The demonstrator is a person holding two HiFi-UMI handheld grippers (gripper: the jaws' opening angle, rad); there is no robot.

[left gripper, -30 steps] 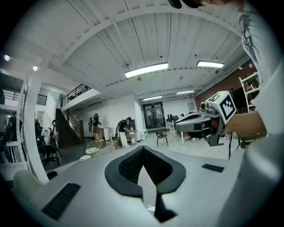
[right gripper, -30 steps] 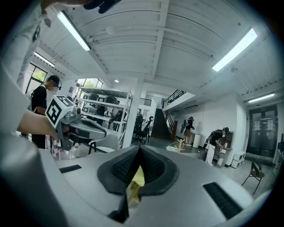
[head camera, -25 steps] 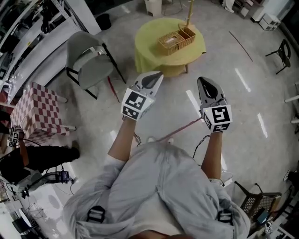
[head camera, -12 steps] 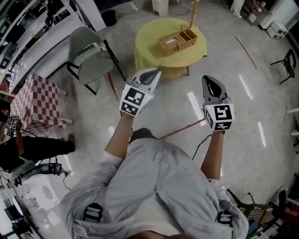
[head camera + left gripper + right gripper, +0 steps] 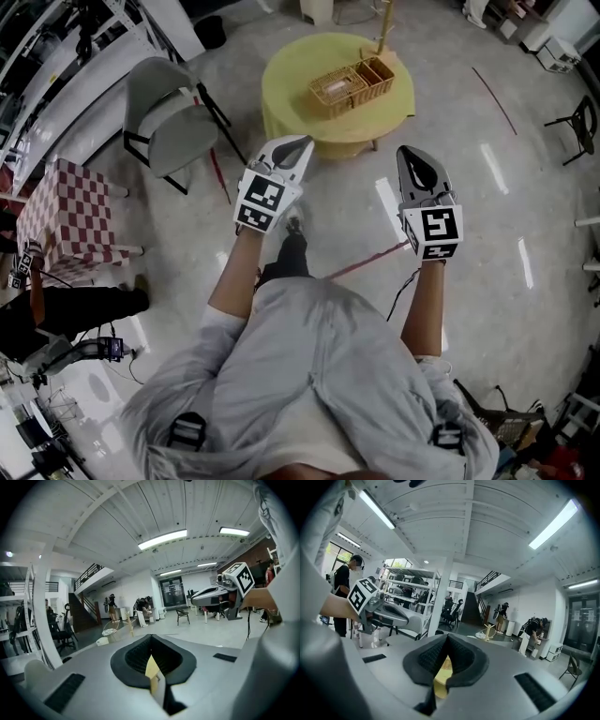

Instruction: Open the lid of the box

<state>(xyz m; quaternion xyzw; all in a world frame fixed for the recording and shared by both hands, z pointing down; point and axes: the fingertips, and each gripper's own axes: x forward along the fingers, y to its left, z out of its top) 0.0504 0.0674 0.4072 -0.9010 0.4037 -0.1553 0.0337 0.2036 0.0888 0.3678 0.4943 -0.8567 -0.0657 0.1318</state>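
Note:
A wicker box stands on the round yellow table, with a smaller wicker basket against its right side. Both grippers hang in the air short of the table and point towards it. My left gripper is shut and holds nothing; its tip lies just in front of the table's near edge. My right gripper is also shut and empty, a little to the right of the table. In the left gripper view the pads meet, and the right gripper view shows its pads closed too.
A grey chair stands left of the table. A red-and-white checked stool sits at the far left, with a seated person below it. A black chair is at the far right. My own shoe shows between the arms.
The table has drawn slightly closer and shifted left in the head view as I step forward; a shoe now shows between the arms. Both grippers stay shut.

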